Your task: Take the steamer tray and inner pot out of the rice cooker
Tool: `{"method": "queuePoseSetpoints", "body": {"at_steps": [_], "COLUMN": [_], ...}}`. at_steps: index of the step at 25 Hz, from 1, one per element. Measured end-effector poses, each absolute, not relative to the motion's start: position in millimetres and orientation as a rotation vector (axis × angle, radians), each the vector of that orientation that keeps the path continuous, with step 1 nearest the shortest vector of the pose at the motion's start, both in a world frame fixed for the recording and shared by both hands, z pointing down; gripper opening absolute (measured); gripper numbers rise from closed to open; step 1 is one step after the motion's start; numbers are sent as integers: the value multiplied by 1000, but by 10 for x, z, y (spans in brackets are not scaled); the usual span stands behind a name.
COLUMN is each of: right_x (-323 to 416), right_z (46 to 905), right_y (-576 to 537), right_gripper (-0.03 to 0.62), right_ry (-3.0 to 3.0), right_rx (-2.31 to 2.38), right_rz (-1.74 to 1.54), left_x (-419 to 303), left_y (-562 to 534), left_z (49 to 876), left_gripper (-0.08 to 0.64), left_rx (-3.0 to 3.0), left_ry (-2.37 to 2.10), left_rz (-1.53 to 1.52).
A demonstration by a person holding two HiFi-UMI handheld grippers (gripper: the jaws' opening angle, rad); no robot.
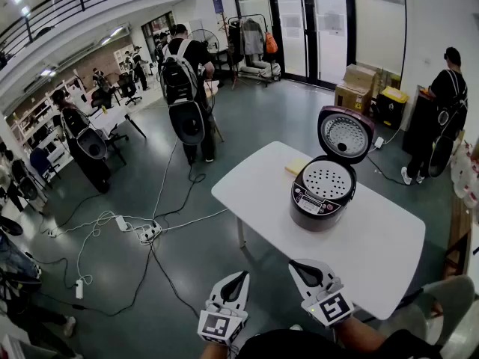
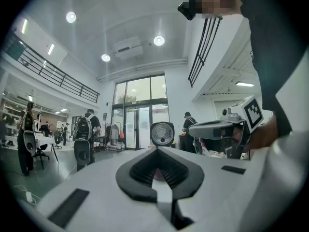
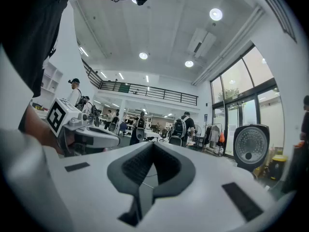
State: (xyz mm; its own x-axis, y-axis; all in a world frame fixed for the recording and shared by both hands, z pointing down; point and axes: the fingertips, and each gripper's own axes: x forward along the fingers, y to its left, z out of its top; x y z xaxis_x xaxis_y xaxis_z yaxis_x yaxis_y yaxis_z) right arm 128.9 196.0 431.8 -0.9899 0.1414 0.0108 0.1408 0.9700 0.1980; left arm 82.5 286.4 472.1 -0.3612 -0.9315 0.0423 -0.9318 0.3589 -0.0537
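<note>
- Rice cooker (image 1: pixel 323 197) stands on the white table (image 1: pixel 389 253). In the head view it is at about 1 o'clock from both grippers and well apart from them. Its lid (image 1: pixel 345 134) is swung up at the cooker's 12 o'clock side.
- Steamer tray (image 1: pixel 326 180), a pale perforated disc, sits in the cooker's mouth. The inner pot lies beneath it and cannot be seen.
- Left gripper (image 1: pixel 238 279) and right gripper (image 1: pixel 296 264) hover near the table's 6 o'clock edge. Each has its jaws pressed together with nothing between them, as each gripper's own view shows.
- Tray looks thin, light and stiff. It is probably best taken by its rim at 3 and 9 o'clock. A pinch on the holed floor would find little purchase, and a one-sided lift may tip it.
- Inner pot is likely heavier and rigid, with a smooth, slippery wall. Its top lip, gripped at opposite sides, seems the only hold, with both grippers sharing the load.
- Jaws must spread before either grasp. The raised lid at 12 o'clock leaves a straight upward path, though crowding it could knock it shut.
</note>
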Motion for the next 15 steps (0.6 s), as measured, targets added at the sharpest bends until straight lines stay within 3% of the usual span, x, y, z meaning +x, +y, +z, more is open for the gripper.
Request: {"method": "queuePoseSetpoints", "body": {"at_steps": [9, 15], "right_x": [1229, 1185], "right_z": [4201, 4108], "right_y": [1975, 2065], "right_gripper": [-2, -2], "right_ry": [3092, 3021], "right_rx": [186, 110], "right_rz": [474, 357], "left_x": [573, 502], "left_y": [3084, 3159], "left_z": [4594, 4538], "left_gripper": [-3, -2], "left_rx": [1735, 1765], "left_ry": [-2616, -2625], "left_rz": [60, 61]}}
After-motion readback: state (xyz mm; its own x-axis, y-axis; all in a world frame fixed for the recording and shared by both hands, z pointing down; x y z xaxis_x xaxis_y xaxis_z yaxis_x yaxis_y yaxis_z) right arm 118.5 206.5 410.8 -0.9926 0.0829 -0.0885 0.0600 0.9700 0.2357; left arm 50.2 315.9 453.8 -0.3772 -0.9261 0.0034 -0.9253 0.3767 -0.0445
